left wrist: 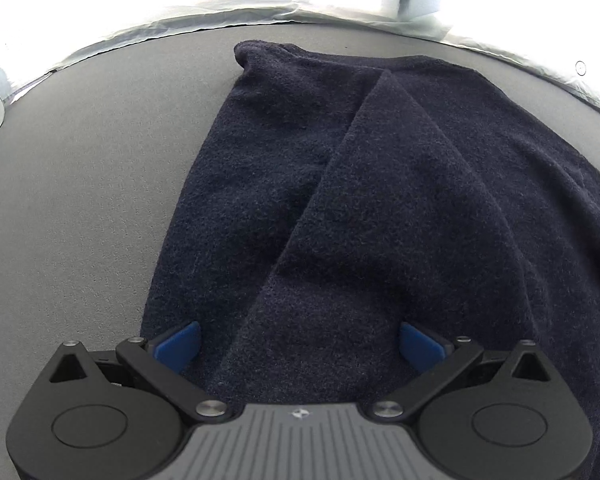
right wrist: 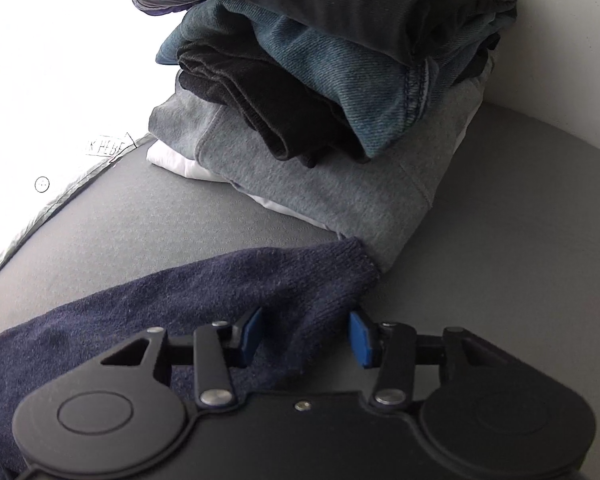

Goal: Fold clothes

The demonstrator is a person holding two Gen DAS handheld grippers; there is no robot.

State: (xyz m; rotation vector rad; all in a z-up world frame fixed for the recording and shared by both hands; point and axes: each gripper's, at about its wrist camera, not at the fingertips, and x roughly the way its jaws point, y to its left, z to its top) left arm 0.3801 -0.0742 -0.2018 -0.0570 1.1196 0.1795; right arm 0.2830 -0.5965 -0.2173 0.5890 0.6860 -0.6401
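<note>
We hold both grippers, left gripper (left wrist: 299, 344) and right gripper (right wrist: 305, 336), fingers wide, over a part-folded navy sweater (left wrist: 380, 200) on the bench (left wrist: 80, 200). A folded stack (right wrist: 332, 100) sits beside it; folding remains.

Grey table (left wrist: 80, 200), navy sweater (left wrist: 380, 200), folded clothes stack (right wrist: 320, 100)
</note>
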